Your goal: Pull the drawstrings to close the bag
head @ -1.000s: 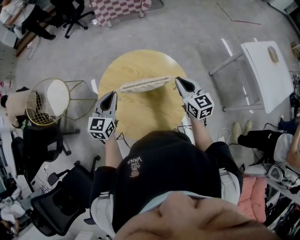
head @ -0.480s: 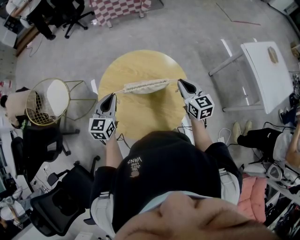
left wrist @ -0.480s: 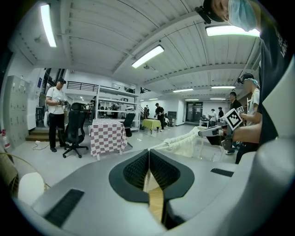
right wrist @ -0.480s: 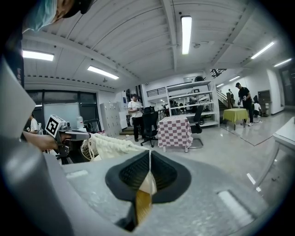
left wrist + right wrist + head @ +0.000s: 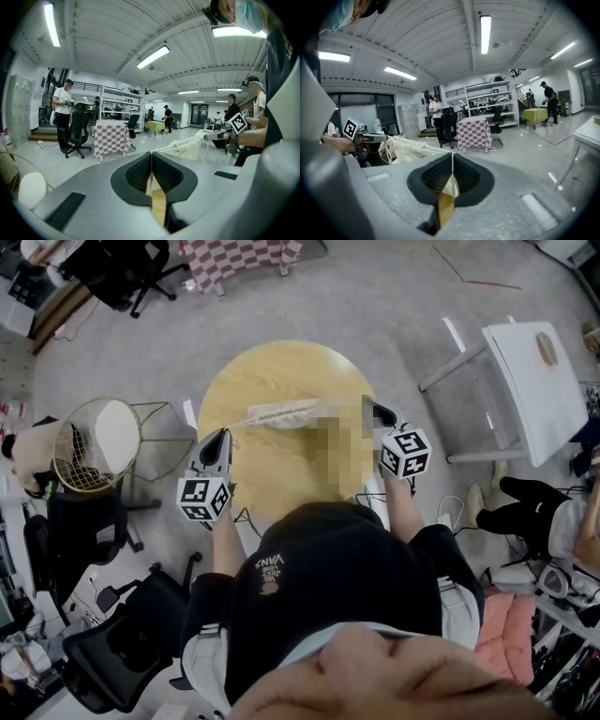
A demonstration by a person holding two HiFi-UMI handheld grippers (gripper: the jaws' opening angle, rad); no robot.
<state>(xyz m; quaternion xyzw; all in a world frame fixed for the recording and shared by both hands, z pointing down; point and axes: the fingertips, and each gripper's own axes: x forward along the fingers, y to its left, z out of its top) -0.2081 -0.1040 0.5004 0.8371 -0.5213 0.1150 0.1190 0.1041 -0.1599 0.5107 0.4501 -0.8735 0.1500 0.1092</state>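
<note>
The bag (image 5: 281, 414) looks soft and light, stretched over the desk (image 5: 272, 479); the left gripper (image 5: 225, 431) and right gripper (image 5: 379, 412) each pinch a thin drawstring (image 5: 166, 148) (the right place to hold).

Round wooden table (image 5: 281, 367), centre of head view. Wire basket (image 5: 89, 442) on stand, left edge. Checkered tablecloth (image 5: 239, 257), top edge. Black office chairs (image 5: 131, 268), upper left; another chair (image 5: 112, 648), lower left. White table (image 5: 534, 381), upper right. Pink cushion (image 5: 506, 634), lower right. Grey floor (image 5: 394, 306) all round.
</note>
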